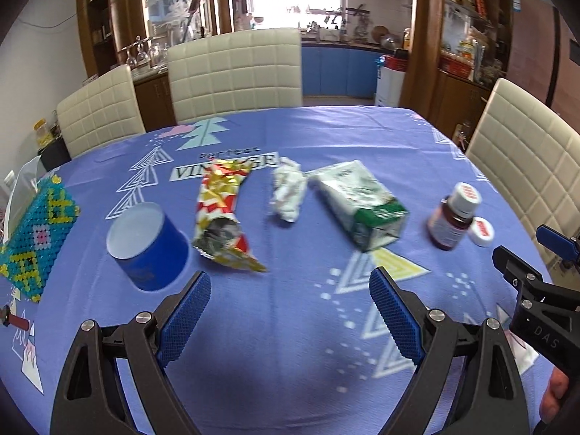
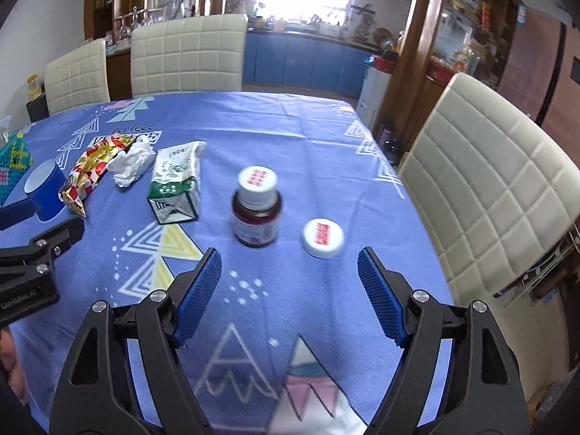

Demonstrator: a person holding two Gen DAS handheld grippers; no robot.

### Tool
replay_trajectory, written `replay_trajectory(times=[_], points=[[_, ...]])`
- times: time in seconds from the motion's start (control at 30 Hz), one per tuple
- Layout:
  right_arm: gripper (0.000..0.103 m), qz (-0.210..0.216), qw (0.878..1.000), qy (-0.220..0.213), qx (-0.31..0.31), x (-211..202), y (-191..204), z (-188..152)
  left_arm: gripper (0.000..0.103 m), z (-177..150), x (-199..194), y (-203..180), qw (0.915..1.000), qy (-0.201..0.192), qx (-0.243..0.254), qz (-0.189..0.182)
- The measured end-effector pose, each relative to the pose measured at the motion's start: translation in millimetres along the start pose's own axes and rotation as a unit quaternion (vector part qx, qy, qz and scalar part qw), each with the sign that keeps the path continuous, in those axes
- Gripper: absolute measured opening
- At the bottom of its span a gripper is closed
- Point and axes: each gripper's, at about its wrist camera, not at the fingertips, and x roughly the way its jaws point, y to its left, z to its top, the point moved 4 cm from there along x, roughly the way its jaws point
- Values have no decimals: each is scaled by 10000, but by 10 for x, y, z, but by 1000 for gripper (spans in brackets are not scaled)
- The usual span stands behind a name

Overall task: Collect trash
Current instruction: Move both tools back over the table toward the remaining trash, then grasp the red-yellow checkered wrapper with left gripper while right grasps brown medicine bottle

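Trash lies in a loose row across the middle of a tabletop covered in matte blue cloth printed with white triangles. Five pieces, counted from the left: one crinkled foil snack wrapper in red, gold and white, torn open at its near end; one crumpled white tissue, soft and lumpy; one green-and-white paper carton, box-shaped, lying on its side with its far end squashed; one brown plastic pill bottle with a white ribbed cap, standing upright; and one loose white bottle cap with red print, lying flat just to the bottle's right.

One blue cylindrical cup with a white interior lies tipped on its side, left of the wrapper. One beaded mat in teal and yellow sits at the left edge. Three cream quilted chairs surround the tabletop.

Left gripper hovers over bare cloth, its two blue textured pads spread wide, holding nothing. Right gripper is likewise released and empty, near the bottle and cap.
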Motion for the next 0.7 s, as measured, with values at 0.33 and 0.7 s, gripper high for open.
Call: replay_trajectory(times=[0.33, 0.7], points=[[77, -8, 9996, 248, -148, 464, 223, 254, 87, 125, 526, 262, 9994, 312, -123, 40], [51, 32, 9979, 636, -129, 810, 214, 240, 76, 146, 883, 385, 9980, 514, -364, 4]])
